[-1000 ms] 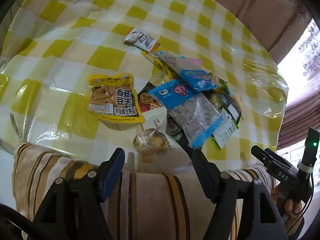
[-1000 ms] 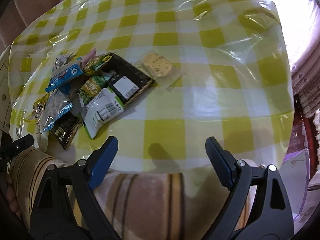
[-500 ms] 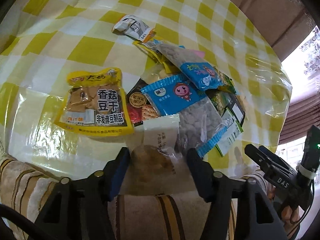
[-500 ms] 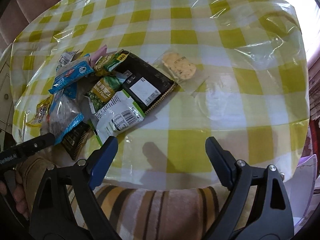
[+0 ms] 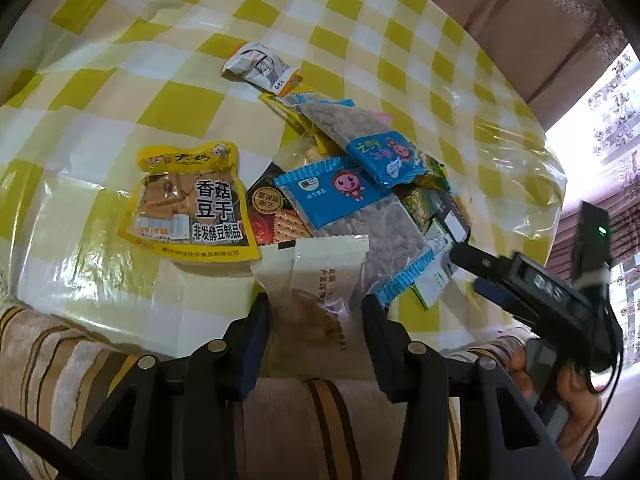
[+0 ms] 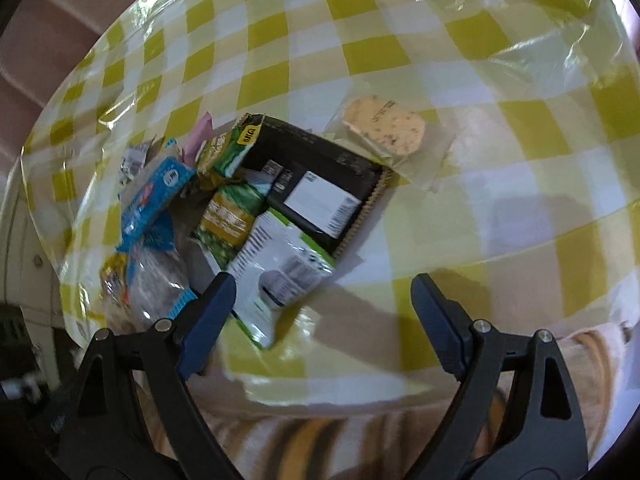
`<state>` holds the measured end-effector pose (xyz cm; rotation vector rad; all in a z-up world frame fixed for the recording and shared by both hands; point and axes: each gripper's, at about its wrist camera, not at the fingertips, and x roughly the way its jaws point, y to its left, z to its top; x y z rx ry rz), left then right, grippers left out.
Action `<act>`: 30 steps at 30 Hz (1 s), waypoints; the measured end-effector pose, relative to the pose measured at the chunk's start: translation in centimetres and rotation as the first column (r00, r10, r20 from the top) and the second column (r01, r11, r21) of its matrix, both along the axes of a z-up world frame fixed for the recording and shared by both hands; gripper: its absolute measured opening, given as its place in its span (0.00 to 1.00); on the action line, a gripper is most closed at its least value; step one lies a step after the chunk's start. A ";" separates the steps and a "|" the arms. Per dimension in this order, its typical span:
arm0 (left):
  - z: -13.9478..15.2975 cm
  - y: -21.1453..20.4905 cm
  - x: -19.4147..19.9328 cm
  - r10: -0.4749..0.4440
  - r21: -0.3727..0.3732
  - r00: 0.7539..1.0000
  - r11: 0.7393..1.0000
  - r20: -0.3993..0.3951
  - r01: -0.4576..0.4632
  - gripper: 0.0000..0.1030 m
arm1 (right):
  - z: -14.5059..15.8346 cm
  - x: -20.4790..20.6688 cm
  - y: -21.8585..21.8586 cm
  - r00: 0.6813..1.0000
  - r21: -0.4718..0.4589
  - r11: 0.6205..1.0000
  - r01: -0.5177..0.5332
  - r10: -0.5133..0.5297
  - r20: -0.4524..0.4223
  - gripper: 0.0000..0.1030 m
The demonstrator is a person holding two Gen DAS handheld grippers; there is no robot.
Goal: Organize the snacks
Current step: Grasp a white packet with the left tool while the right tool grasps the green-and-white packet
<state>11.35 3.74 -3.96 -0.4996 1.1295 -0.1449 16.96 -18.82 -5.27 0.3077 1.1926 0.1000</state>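
Closing on a clear-wrapped pastry packet at the near edge of the checked table, the left gripper has been narrowing its jaws, and the pads look pressed to the wrapper, probably to lift it clear of the snack pile. Alongside, the right gripper hangs wide and empty over the white-and-green pouch.

place: home | cues: checked tablecloth; curtained window; snack packets
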 end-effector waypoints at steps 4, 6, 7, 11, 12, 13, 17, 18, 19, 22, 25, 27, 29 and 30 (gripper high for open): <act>0.6 0.6 -1.3 0.015 -0.028 0.999 1.000 0.033 -0.014 0.44 | -0.6 1.0 0.5 0.999 0.026 0.999 0.037 -0.036 -0.032 0.88; 0.8 0.6 -1.7 0.024 -0.037 0.999 0.999 0.049 -0.022 0.44 | -0.6 1.3 0.7 0.999 0.012 0.999 0.044 -0.043 -0.030 0.89; 1.0 0.7 -2.0 0.026 -0.041 0.998 0.999 0.061 -0.024 0.44 | -0.6 1.6 0.9 0.999 0.001 0.999 0.047 -0.047 -0.028 0.89; 1.7 0.8 -3.1 0.031 -0.053 0.995 0.998 0.099 -0.026 0.43 | -0.7 1.8 1.5 0.999 -0.030 0.999 0.045 -0.046 -0.028 0.88; 1.8 0.8 -3.4 0.034 -0.056 0.994 0.998 0.106 -0.028 0.43 | -0.8 2.0 1.8 0.999 -0.046 0.998 0.043 -0.044 -0.027 0.87; 1.9 0.8 -3.7 0.037 -0.058 0.993 0.998 0.113 -0.031 0.43 | -0.8 2.0 2.0 0.999 -0.066 0.997 0.040 -0.042 -0.028 0.86; 2.4 0.8 -4.4 0.055 -0.075 0.989 0.996 0.137 -0.045 0.43 | -0.7 2.1 2.9 1.000 -0.107 0.994 0.020 -0.021 -0.009 0.72; 2.5 0.9 -4.7 0.061 -0.081 0.988 0.996 0.145 -0.050 0.43 | -0.6 2.0 3.0 1.000 -0.104 0.994 0.015 -0.015 -0.003 0.65; 2.6 0.9 -4.8 0.067 -0.086 0.986 0.995 0.151 -0.055 0.43 | -0.6 2.0 3.0 1.000 -0.097 0.995 0.006 -0.006 0.004 0.61; 2.9 1.1 -5.4 0.081 -0.101 0.983 0.993 0.168 -0.064 0.43 | -0.7 1.8 3.1 1.000 -0.084 0.996 0.006 -0.005 0.010 0.55; 3.2 1.1 -5.9 0.086 -0.108 0.980 0.992 0.182 -0.067 0.43 | -0.6 1.1 2.3 1.000 -0.061 0.998 0.015 -0.015 0.010 0.53; 3.4 1.0 -6.1 0.084 -0.103 0.978 0.992 0.189 -0.065 0.43 | -0.4 0.7 2.0 1.000 -0.050 0.999 0.018 -0.017 0.014 0.52; 3.6 0.8 -6.3 0.082 -0.099 0.977 0.993 0.197 -0.063 0.43 | -0.1 0.1 1.3 0.999 -0.038 0.999 0.026 -0.025 0.030 0.52; 3.8 0.7 -6.4 0.080 -0.096 0.976 0.993 0.201 -0.062 0.43 | 0.2 -0.1 1.0 0.999 -0.033 0.999 0.030 -0.029 0.042 0.52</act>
